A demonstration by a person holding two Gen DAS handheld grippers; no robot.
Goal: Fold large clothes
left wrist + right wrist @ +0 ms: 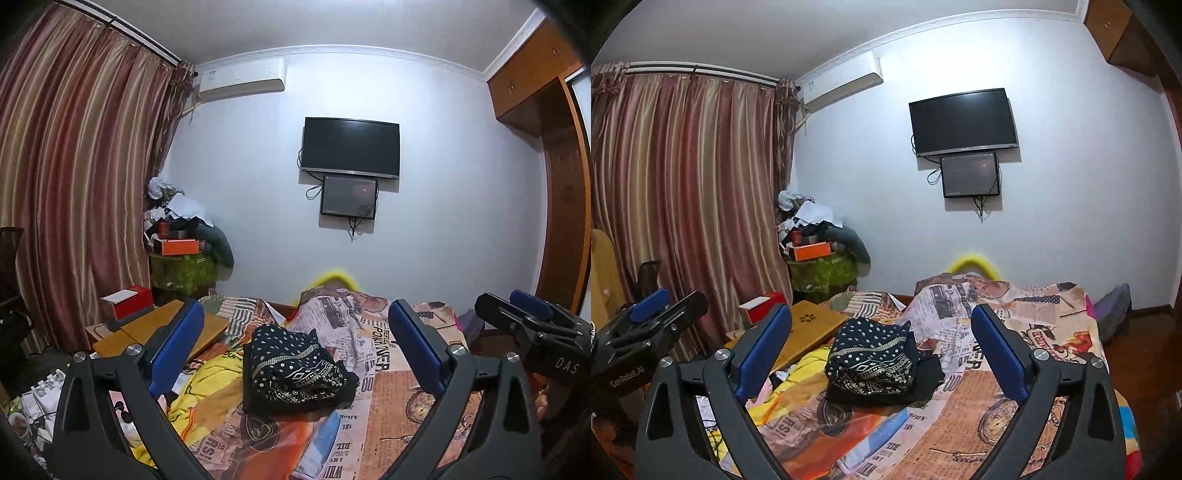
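Bed: covered by a newspaper-print sheet, filling the lower frame.
Curtain: striped, drawn, at left.
TV: dark, on the far wall.
Garment: black with white pattern, folded in a bundle mid-bed, beside yellow cloth.
Left gripper: jaws wide apart, nothing between them, short of the garment.
Right gripper: jaws wide apart, empty, likewise short of it.
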